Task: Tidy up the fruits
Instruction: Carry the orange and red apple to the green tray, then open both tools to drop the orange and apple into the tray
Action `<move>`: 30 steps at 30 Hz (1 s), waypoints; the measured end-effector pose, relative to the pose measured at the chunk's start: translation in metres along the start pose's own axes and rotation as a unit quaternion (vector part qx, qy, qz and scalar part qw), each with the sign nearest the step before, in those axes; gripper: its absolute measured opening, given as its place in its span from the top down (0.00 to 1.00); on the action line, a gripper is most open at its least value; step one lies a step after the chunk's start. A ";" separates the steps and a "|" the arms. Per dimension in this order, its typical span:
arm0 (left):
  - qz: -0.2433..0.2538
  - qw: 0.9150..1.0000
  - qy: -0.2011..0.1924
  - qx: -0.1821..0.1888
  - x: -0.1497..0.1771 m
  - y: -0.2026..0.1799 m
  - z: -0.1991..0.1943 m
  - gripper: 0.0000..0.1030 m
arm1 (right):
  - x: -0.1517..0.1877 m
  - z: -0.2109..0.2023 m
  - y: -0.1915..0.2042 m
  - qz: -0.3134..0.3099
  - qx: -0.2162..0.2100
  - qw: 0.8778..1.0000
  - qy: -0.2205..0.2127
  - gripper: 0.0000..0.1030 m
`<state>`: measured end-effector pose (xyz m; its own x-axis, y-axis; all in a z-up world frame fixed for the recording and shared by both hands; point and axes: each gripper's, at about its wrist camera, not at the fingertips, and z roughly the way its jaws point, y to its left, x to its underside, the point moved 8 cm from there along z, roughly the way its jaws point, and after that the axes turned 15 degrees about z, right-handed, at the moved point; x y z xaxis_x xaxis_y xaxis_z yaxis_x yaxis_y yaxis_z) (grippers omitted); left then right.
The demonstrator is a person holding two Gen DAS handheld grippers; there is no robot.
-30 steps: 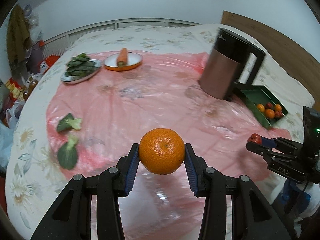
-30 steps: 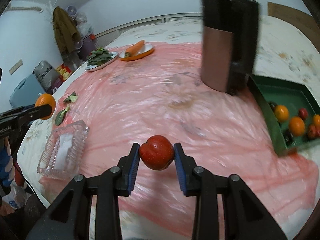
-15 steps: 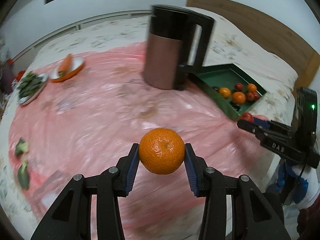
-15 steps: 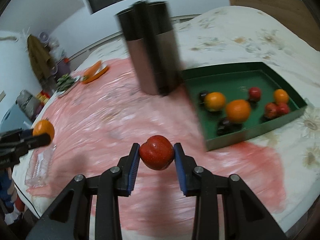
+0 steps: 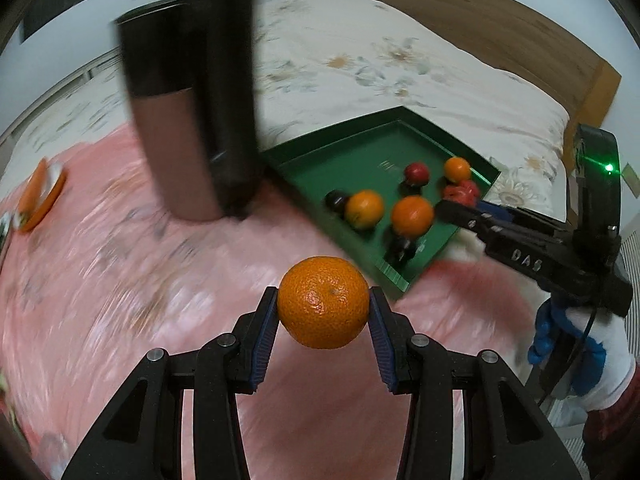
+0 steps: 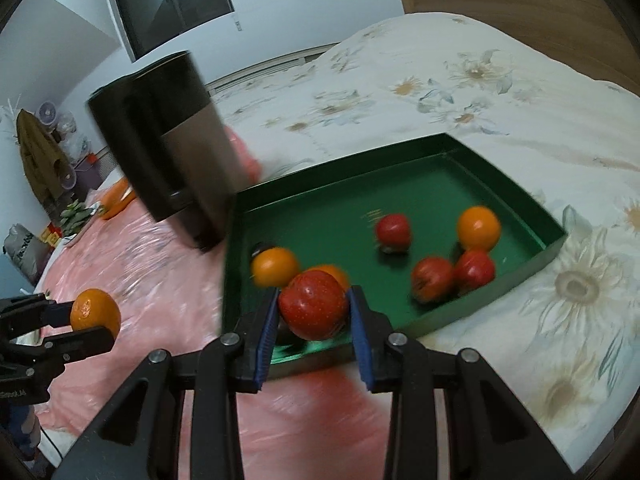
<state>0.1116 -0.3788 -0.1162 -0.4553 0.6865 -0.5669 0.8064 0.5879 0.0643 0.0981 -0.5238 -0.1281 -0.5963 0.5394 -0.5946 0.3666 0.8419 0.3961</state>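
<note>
My left gripper [image 5: 323,312] is shut on an orange mandarin [image 5: 323,302], held above the pink plastic sheet [image 5: 120,280] just short of the green tray [image 5: 384,152]. My right gripper [image 6: 314,312] is shut on a red fruit [image 6: 314,305], held over the tray's [image 6: 360,196] near left corner. Inside the tray lie several oranges [image 6: 478,227], red fruits [image 6: 394,230] and dark fruits [image 5: 337,201]. The right wrist view shows the left gripper [image 6: 86,322] with its mandarin [image 6: 95,313] at the far left; in the left wrist view the right gripper's fingers [image 5: 460,210] reach in from the right.
A tall black and copper kettle [image 5: 188,104] stands on the sheet right beside the tray's left side. An orange plate with a carrot [image 5: 40,192] sits far left. Flowered bedding [image 6: 460,92] surrounds the tray, with a wooden headboard [image 5: 480,20] behind. A gloved hand [image 5: 580,360] holds the right gripper.
Both grippers have swept to the right across the sheet with their fruits still gripped. The kettle and green tray have come much closer; the vegetables have slid off to the left.
</note>
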 end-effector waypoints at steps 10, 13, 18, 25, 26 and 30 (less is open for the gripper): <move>0.055 0.998 0.005 -0.017 -0.075 -0.019 0.064 0.63 | -0.028 0.035 -0.032 -0.036 0.033 0.999 0.001 0.70; 0.063 0.998 0.010 -0.026 -0.090 -0.018 0.081 0.63 | -0.030 0.042 -0.035 -0.049 0.033 0.998 0.000 0.70; 0.074 0.996 0.029 -0.038 -0.097 -0.018 0.110 0.63 | -0.029 0.048 -0.032 -0.060 0.025 0.998 0.001 0.70; 0.074 0.995 0.051 -0.052 -0.089 -0.013 0.130 0.62 | -0.027 0.046 -0.035 -0.055 0.023 0.998 -0.010 0.69; 0.077 0.994 0.053 -0.053 -0.087 -0.013 0.130 0.61 | -0.027 0.045 -0.034 -0.054 0.024 0.998 -0.011 0.69; 0.081 0.994 0.041 -0.063 -0.092 -0.014 0.123 0.49 | -0.027 0.044 -0.035 -0.054 0.029 0.998 -0.012 0.69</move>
<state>0.1887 -0.5026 -0.1664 -0.3565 0.8064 -0.4719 0.8205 0.5118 0.2545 0.1329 -0.5668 -0.1567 -0.6172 0.4444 -0.6493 0.3418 0.8947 0.2875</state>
